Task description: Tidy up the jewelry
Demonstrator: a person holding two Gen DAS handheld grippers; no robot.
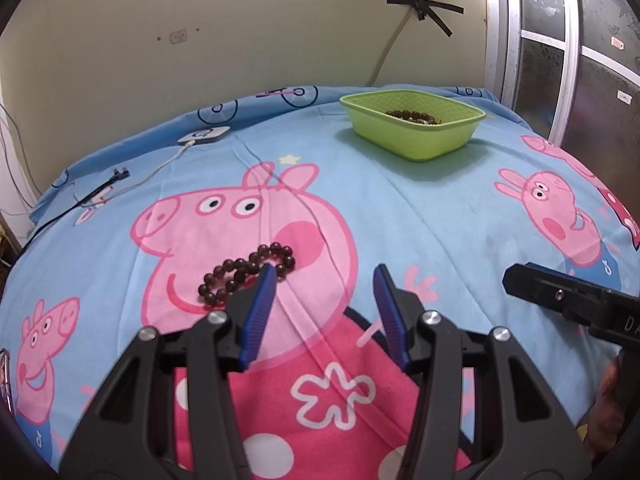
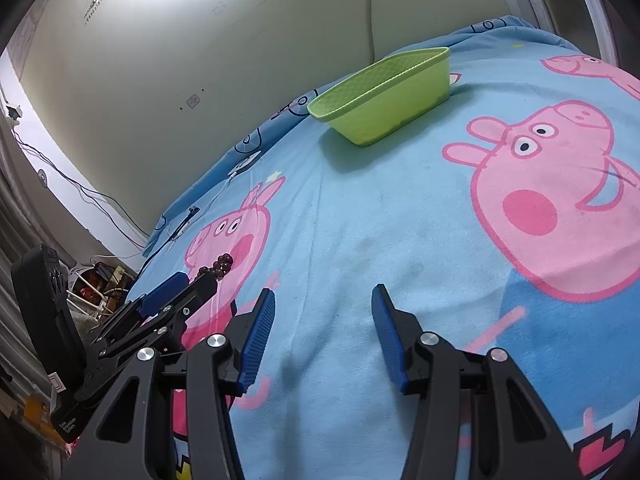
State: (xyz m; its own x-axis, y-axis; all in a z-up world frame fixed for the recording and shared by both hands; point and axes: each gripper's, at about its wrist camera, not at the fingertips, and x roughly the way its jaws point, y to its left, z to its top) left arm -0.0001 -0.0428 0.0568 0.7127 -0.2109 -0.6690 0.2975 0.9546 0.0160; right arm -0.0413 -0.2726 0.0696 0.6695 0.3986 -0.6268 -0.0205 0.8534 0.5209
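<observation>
Bed, cartoon-pig sheet (image 1: 400, 208). Green plastic basket (image 1: 412, 128) near the far edge, holding one dark bead bracelet (image 1: 412, 116). Second dark bead bracelet (image 1: 248, 272) loose mid-sheet, at the left gripper (image 1: 324, 280), fingers apart, one fingertip overlapping it. Right gripper (image 2: 323, 300): fingers apart, empty.

So I count two bead bracelets (image 1: 246, 274), one green tub (image 1: 412, 124), one white charger puck (image 1: 204, 135), two grippers (image 1: 324, 280).

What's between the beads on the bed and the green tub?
Only bare cartoon-pig bedsheet. In the left wrist view nothing sits between the bead bracelet and the green tub.
</observation>
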